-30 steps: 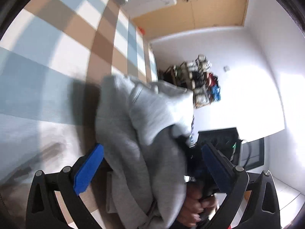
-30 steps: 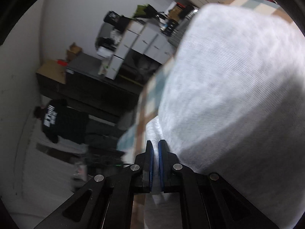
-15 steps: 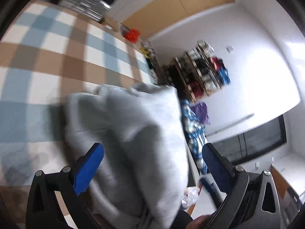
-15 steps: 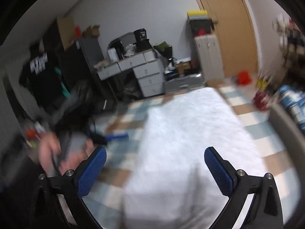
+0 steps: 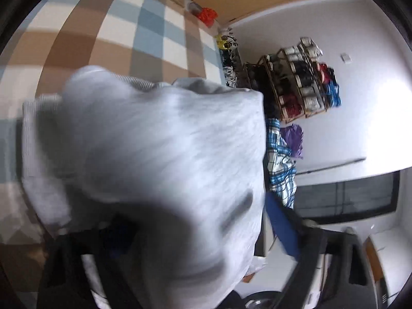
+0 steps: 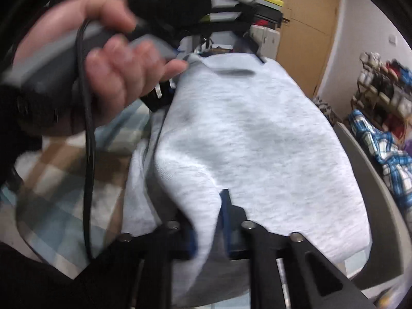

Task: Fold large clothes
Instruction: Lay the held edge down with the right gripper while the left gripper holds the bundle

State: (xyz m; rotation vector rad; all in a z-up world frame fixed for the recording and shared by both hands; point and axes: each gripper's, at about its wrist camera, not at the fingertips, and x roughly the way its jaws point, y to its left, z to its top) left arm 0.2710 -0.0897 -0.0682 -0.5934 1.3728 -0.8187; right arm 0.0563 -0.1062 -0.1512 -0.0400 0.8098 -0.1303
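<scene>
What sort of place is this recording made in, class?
Probably a lived-in home room: a checked floor mat, an open rack packed with shoes, a wooden door, and loose clothes such as a plaid shirt.

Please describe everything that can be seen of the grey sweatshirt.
The grey sweatshirt is soft heathered knit with ribbed edging, bunched in thick folds, partly blurred. It is lifted above the checked blanket. A fold sits pinched in the closing right gripper; its far edge lies between the closing jaws of the left gripper.
</scene>
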